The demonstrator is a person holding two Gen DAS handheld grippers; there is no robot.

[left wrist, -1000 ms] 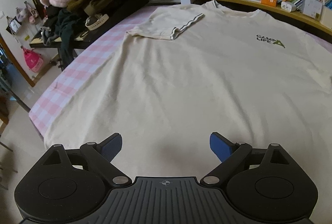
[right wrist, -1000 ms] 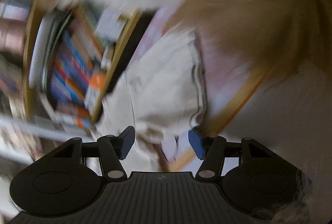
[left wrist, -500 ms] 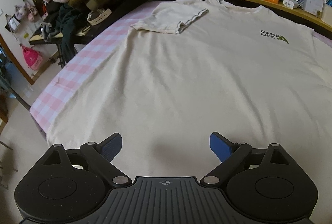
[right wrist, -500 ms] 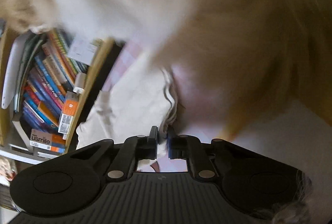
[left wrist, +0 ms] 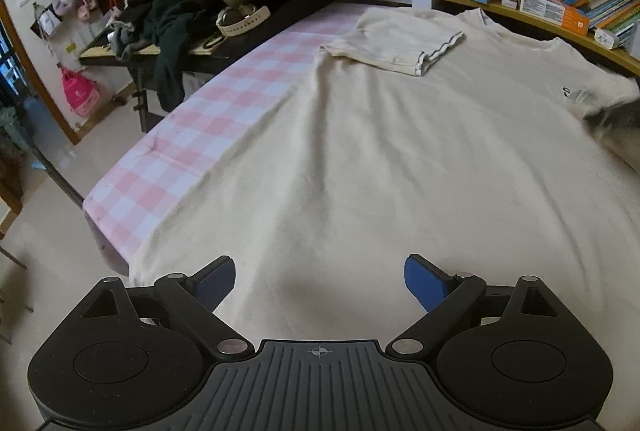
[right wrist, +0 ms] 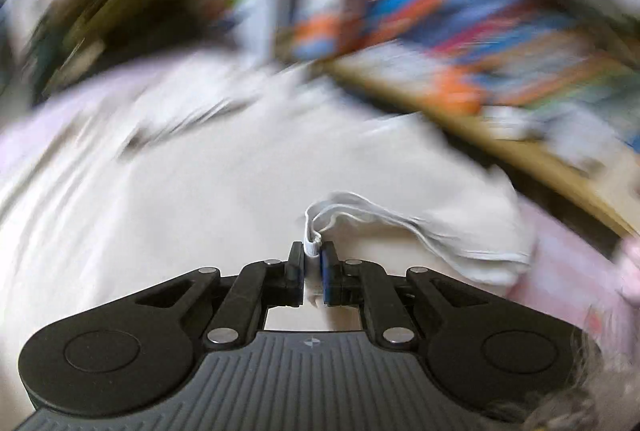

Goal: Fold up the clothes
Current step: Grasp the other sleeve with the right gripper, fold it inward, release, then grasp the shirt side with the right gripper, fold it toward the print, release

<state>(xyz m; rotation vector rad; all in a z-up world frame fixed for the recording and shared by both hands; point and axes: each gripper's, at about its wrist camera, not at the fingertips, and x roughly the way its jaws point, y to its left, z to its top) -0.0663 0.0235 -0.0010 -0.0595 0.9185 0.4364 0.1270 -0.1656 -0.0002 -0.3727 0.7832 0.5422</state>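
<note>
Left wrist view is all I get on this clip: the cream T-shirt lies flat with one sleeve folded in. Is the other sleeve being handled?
Observer: Yes. The right gripper is shut on the hem of the other sleeve, pinched between its pads.
Operator: Is that sleeve lifted?
Observer: Its pinched edge is raised above the T-shirt; the rest trails toward the pink cloth.
Operator: Anything sharp there?
Observer: No, the bookshelf behind is motion-blurred.
</note>
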